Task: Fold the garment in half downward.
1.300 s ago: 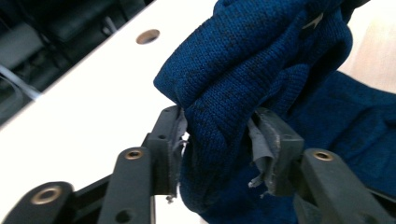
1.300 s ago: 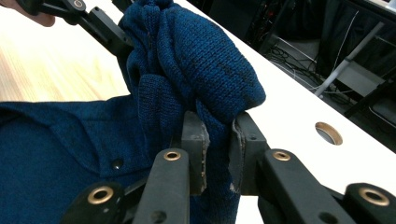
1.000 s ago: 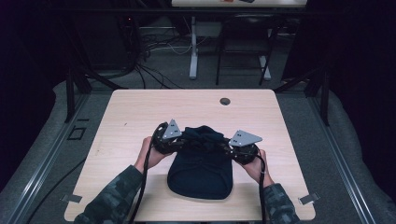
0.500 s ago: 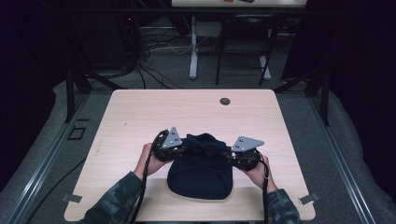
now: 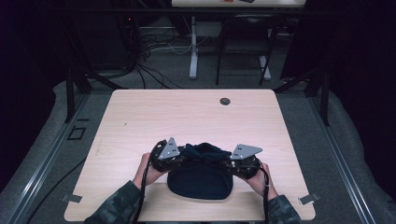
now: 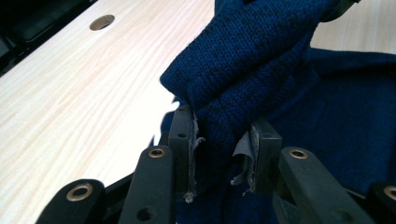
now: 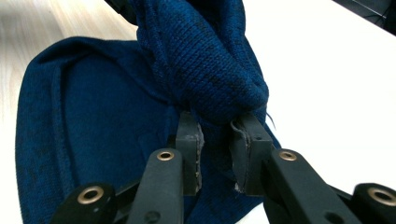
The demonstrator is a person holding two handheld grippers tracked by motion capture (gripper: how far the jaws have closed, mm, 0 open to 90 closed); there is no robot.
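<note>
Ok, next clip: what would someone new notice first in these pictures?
First, the dark blue knitted garment near the front edge of the pale wooden table, with a fold of it lifted between both hands. The left claw and the right claw are each shut on a bunched piece of the knit, one at either side. Beyond it, a small round hole sits near the table's far edge.

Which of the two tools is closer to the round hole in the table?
The right tool. It grips the dark blue knit garment more nearly below the round hole; the left tool holds the other side, farther away.
</note>
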